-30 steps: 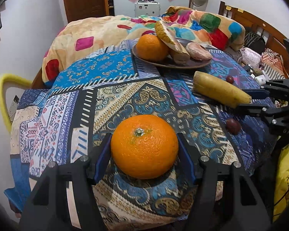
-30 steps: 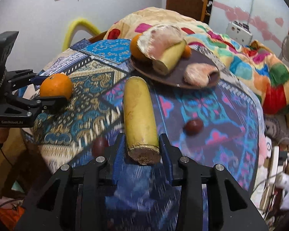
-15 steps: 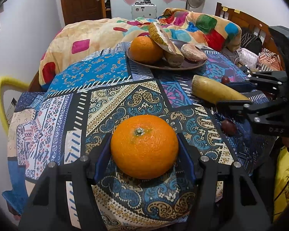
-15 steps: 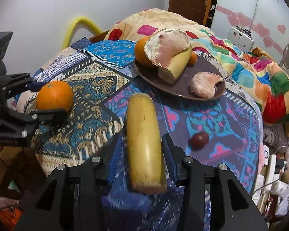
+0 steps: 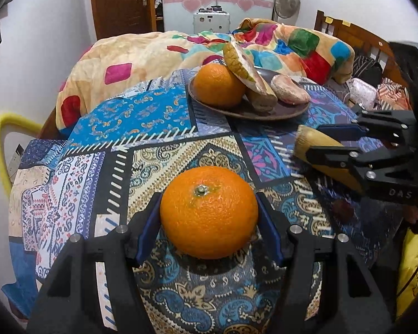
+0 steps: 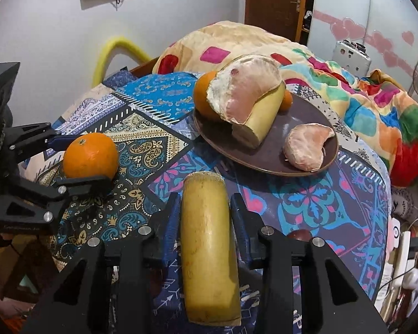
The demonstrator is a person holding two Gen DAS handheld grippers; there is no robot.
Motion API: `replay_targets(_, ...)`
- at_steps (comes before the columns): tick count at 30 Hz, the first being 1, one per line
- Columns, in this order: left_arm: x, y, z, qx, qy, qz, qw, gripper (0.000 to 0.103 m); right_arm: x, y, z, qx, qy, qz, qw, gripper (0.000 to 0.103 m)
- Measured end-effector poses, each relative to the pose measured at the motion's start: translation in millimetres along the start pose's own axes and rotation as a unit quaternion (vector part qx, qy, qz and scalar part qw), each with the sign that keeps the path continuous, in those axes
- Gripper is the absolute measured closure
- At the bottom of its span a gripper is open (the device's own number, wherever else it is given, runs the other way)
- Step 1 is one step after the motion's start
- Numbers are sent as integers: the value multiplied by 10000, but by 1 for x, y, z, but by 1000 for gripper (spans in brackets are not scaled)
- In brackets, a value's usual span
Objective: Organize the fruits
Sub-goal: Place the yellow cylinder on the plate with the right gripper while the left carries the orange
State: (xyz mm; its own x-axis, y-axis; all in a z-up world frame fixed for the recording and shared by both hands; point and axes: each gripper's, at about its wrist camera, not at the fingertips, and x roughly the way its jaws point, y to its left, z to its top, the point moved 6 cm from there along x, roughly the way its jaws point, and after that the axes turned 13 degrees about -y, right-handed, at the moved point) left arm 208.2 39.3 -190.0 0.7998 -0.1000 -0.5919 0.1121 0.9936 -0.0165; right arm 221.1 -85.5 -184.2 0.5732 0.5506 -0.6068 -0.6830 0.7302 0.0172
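My left gripper (image 5: 209, 208) stands around an orange (image 5: 209, 211) that rests on the patterned tablecloth; its blue pads touch the orange's sides. It also shows in the right wrist view (image 6: 90, 154). My right gripper (image 6: 204, 208) straddles a long yellow fruit piece (image 6: 206, 239), with small gaps beside the pads, so its grip is unclear. A brown plate (image 6: 306, 167) beyond holds another orange (image 5: 218, 85), a pomelo slice in rind (image 6: 248, 97) and a peeled pomelo segment (image 6: 306, 147).
A small dark red fruit (image 6: 299, 233) lies right of the right gripper; another one (image 5: 342, 208) lies under it in the left wrist view. A colourful blanket (image 5: 306, 44) is piled behind the table. A yellow chair back (image 5: 2, 128) stands at left.
My right gripper has slid forward along the yellow fruit piece, which now reaches deep between the fingers. Both grippers have come closer to the plate. The orange stays between the left fingers.
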Motion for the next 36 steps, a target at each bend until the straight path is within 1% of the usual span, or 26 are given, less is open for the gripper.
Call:
replay_targets(4, -5, 0, 12, -18, -147, 55, 9999, 39, -14, -6, 8, 160, -223, -8, 9996, 69)
replay_targets(11, -18, -2, 34, -58, -441, 137, 9989, 39, -47, -20, 31, 338, -706, -208, 9967, 70)
replay_targets(17, -22, -3, 52, -137, -643, 133, 9977, 39, -59, -31, 46, 430, -991, -303, 9937, 70)
replay_targets(22, -22, -2, 63, -209, -739, 104, 9970, 39, -57, -39, 59, 546, -1128, -295, 9917, 70)
replay_targets(25, -21, -1, 66, -187, -792, 101, 9966, 39, -50, -43, 68, 582, -1211, -369, 9902, 70)
replay_targets(31, -13, -4, 69, -116, -814, 52, 9966, 39, -30, -57, 78, 831, -1165, -360, 9891, 71)
replay_targets(34, -7, -4, 71, -99, -830, 46, 9965, 39, -17, -59, 80, 724, -1089, -492, 9902, 71)
replay_targets(36, -5, -3, 72, -114, -833, 31, 9965, 39, -9, -62, 81, 739, -1049, -490, 9905, 71)
